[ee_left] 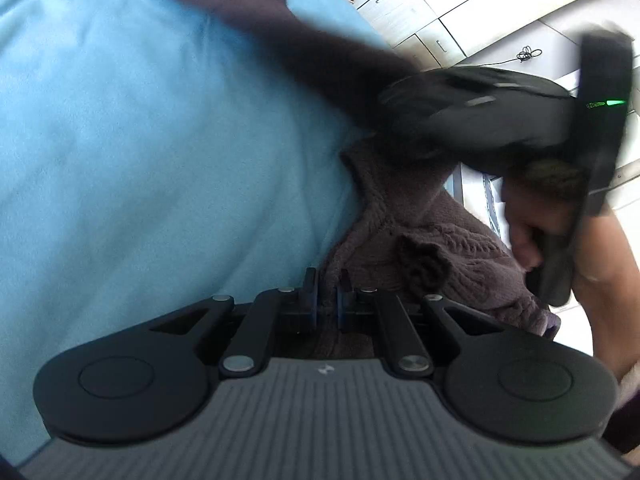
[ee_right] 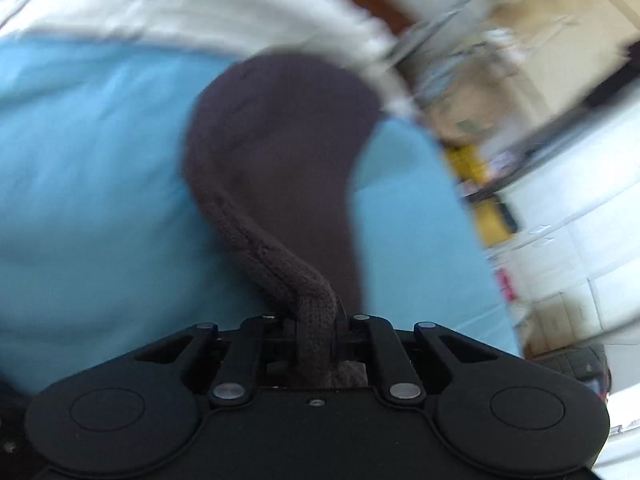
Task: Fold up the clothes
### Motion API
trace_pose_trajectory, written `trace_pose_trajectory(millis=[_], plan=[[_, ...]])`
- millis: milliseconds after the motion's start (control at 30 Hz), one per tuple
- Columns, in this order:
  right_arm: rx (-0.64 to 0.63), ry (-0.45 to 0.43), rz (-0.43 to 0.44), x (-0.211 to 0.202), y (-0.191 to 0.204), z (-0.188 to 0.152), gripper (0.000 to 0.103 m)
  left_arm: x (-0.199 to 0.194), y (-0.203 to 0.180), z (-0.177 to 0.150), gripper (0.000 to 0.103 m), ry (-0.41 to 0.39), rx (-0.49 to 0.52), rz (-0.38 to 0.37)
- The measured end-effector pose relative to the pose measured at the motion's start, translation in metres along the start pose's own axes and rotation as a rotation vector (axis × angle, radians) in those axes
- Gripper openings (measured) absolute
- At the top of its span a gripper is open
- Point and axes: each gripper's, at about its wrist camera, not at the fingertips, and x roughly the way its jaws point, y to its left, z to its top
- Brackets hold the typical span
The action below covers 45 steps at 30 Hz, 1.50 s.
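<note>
- The brown knitted garment point(ee_left: 436, 248) lay on a light blue sheet point(ee_left: 140, 140), the landmark used below; whether a bed or a tabletop lay beneath the sheet could not be told.
- Left gripper point(ee_left: 327, 292): its jaws were drawn nearly together at the garment's bunched near edge. Knit lay in the narrow slot between them, so it was judged to be clamped on the cloth, though the contact itself was small in the left wrist view.
- Right gripper point(ee_right: 316, 332): closed on a rolled, cord-like edge of the same garment, which passed between the jaws and bulged out behind them. In the left wrist view this gripper appeared blurred, held in a bare hand point(ee_left: 532, 236) just past the sheet's right edge.
- Key relation: from the right gripper the garment ran straight ahead, widening into a rounded lobe point(ee_right: 280, 120) lying flat on the sheet and reaching towards its far edge; its long axis thus followed the gripper's pointing line.
- From the left gripper the bulk lay ahead and to the right, with a darker band point(ee_left: 248, 12) stretching up and left across the sheet.
- Judgement: both grippers held the near end, so the far lobe was the free part; any fold would have to carry the held edge forward along that axis.
- White cabinets point(ee_left: 460, 4) stood beyond the sheet.
</note>
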Motion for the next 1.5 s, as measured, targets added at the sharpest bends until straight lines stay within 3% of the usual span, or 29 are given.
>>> trace_pose_trajectory(millis=[100,167,267,367,467,500,600,700,733,800,867,900,1000,1100,1167,1200,1400,1500], plan=[[0.159,-0.109,-0.217,-0.057,-0.041,-0.013,0.010,-0.001,-0.015,-0.002,0.008,-0.001,0.091,0.059],[0.244,-0.094,-0.352,-0.103,-0.060,-0.028,0.010,-0.002,-0.026,-0.005,0.008,-0.006,0.152,0.094],[0.394,-0.011,-0.470,-0.163,-0.075,-0.070,0.011,-0.005,-0.036,-0.011,0.008,-0.004,0.173,0.073],[0.508,0.158,-0.437,-0.184,-0.071,-0.127,0.017,-0.004,-0.042,-0.014,0.008,-0.013,0.227,0.122],[0.528,0.327,-0.259,-0.185,-0.061,-0.179,0.020,-0.003,-0.044,-0.016,0.008,-0.013,0.229,0.131],[0.540,0.346,-0.201,-0.186,-0.061,-0.188,0.021,-0.003,-0.044,-0.015,0.008,-0.012,0.229,0.131],[0.608,0.368,-0.084,-0.190,-0.075,-0.193,0.038,-0.003,-0.044,-0.014,0.009,-0.010,0.224,0.126],[0.674,0.231,0.058,-0.207,-0.099,-0.173,0.054,-0.004,-0.040,-0.011,0.011,-0.010,0.216,0.094],[0.726,0.147,0.141,-0.210,-0.108,-0.171,0.066,-0.003,-0.034,-0.010,0.013,-0.008,0.214,0.076],[0.829,-0.027,0.313,-0.215,-0.127,-0.167,0.077,-0.001,-0.026,-0.007,0.019,-0.003,0.212,0.039],[0.857,-0.038,0.315,-0.198,-0.138,-0.160,0.079,0.002,-0.027,-0.007,0.023,0.004,0.218,0.011],[0.823,-0.030,0.272,-0.188,-0.140,-0.156,0.079,0.003,-0.027,-0.007,0.023,0.004,0.223,0.004],[0.590,0.038,0.139,-0.146,-0.129,-0.149,0.090,0.005,-0.030,-0.010,0.023,0.002,0.245,-0.010],[0.355,0.128,0.089,-0.099,-0.111,-0.161,0.087,0.003,-0.035,-0.013,0.023,-0.006,0.289,-0.013],[0.337,0.128,0.102,-0.095,-0.105,-0.172,0.048,0.003,-0.038,-0.014,0.023,-0.005,0.299,-0.005],[0.365,0.116,0.115,-0.101,-0.107,-0.175,0.020,0.002,-0.040,-0.015,0.023,-0.004,0.301,-0.002],[0.486,-0.057,-0.216,-0.206,-0.126,-0.194,0.020,0.002,-0.046,-0.016,0.023,-0.014,0.315,0.015],[0.507,-0.019,-0.377,-0.235,-0.126,-0.216,0.020,0.004,-0.046,-0.014,0.023,-0.017,0.305,0.019]])
